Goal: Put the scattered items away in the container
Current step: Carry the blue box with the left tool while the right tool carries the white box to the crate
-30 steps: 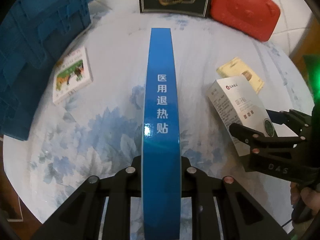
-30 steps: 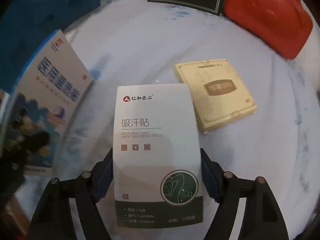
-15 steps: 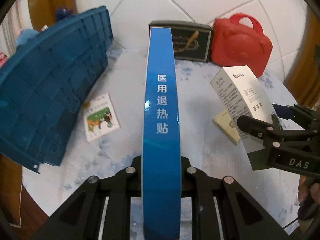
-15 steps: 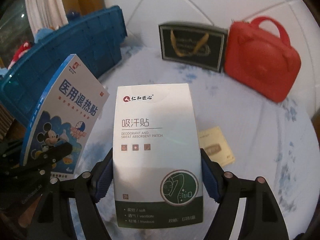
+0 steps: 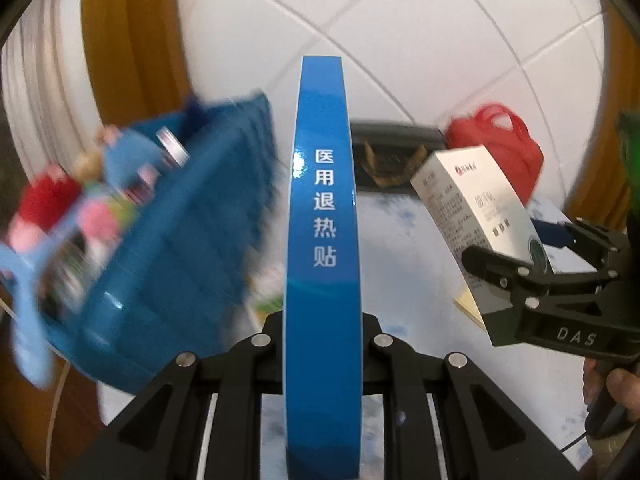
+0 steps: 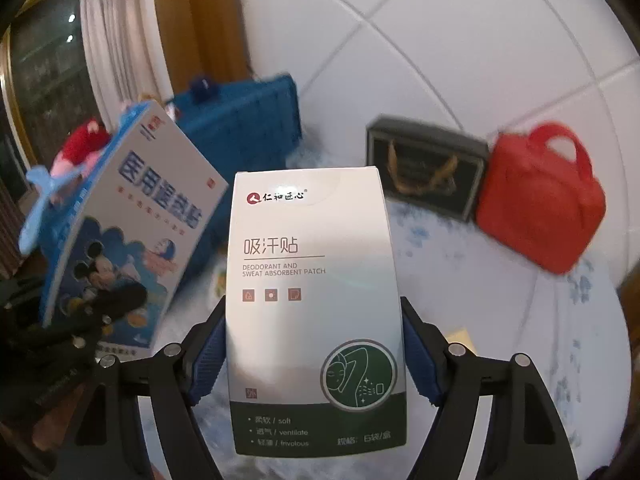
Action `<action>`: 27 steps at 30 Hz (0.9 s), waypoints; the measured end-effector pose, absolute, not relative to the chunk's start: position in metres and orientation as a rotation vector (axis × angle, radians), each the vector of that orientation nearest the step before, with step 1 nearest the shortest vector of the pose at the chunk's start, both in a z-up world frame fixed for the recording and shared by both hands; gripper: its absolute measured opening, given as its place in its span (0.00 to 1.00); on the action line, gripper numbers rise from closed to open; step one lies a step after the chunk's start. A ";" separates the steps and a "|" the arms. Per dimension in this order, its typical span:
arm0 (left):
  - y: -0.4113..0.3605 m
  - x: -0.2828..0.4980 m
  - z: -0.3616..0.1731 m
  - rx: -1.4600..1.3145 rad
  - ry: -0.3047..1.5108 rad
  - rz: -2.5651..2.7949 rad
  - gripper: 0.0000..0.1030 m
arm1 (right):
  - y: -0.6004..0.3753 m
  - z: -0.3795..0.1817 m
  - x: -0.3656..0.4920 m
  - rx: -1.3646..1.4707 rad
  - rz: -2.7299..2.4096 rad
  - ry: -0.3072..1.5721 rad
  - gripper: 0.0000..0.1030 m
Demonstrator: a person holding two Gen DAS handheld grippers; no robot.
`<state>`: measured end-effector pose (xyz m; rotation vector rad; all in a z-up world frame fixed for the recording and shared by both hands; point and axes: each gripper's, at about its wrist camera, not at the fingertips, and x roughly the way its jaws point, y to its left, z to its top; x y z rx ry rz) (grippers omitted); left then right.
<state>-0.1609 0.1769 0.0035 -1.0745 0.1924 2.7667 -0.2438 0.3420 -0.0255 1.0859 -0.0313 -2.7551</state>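
Clamping edge-on between left gripper [image 5: 323,344] fingers, blue box [image 5: 323,216]; right gripper [image 6: 312,360] grips white box [image 6: 312,280].

The blue box [image 5: 323,216] is made of shiny card (a bright glint is seen on its edge). The white box [image 6: 314,312] is smooth card. The blue crate [image 5: 192,240] looks like ribbed plastic. The wall tiles [image 6: 460,40] are glossy. The red bag [image 6: 540,200] looks smooth.

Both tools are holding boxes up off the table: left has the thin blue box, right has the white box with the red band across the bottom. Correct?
Nearly. The right tool holds the white box, but its bottom band is dark green, not red, as the right wrist view shows. The left tool does hold the thin blue box.
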 end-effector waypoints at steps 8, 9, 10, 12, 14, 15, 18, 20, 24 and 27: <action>0.072 -0.199 0.089 -0.977 0.131 2.933 0.17 | 0.257 0.051 -0.287 0.902 -2.714 -0.063 0.75; 0.057 -0.205 0.095 -0.982 0.122 2.954 0.17 | 0.242 0.062 -0.295 0.872 -2.696 -0.048 0.75; 0.040 -0.212 0.100 -0.995 0.121 2.964 0.17 | 0.229 0.069 -0.302 0.853 -2.693 -0.035 0.75; 0.016 -0.225 0.103 -1.037 0.129 2.985 0.17 | 0.205 0.081 -0.316 0.835 -2.679 -0.028 0.75; -0.011 -0.236 0.103 -1.065 0.141 3.004 0.17 | 0.176 0.088 -0.334 0.845 -2.625 -0.054 0.75; -0.026 -0.243 0.102 -1.076 0.141 3.014 0.17 | 0.164 0.090 -0.343 0.850 -2.603 -0.062 0.75; -0.063 -0.264 0.096 -1.109 0.152 3.001 0.17 | 0.118 0.090 -0.364 0.859 -2.580 -0.078 0.75; -0.081 -0.277 0.088 -1.152 0.176 2.945 0.17 | 0.087 0.082 -0.378 0.882 -2.557 -0.106 0.75; -0.108 -0.310 0.063 -1.245 0.235 2.886 0.17 | 0.031 0.053 -0.405 1.013 -2.559 -0.045 0.76; -0.128 -0.329 0.049 -1.291 0.172 2.827 0.24 | 0.012 0.029 -0.422 1.124 -2.550 -0.045 0.76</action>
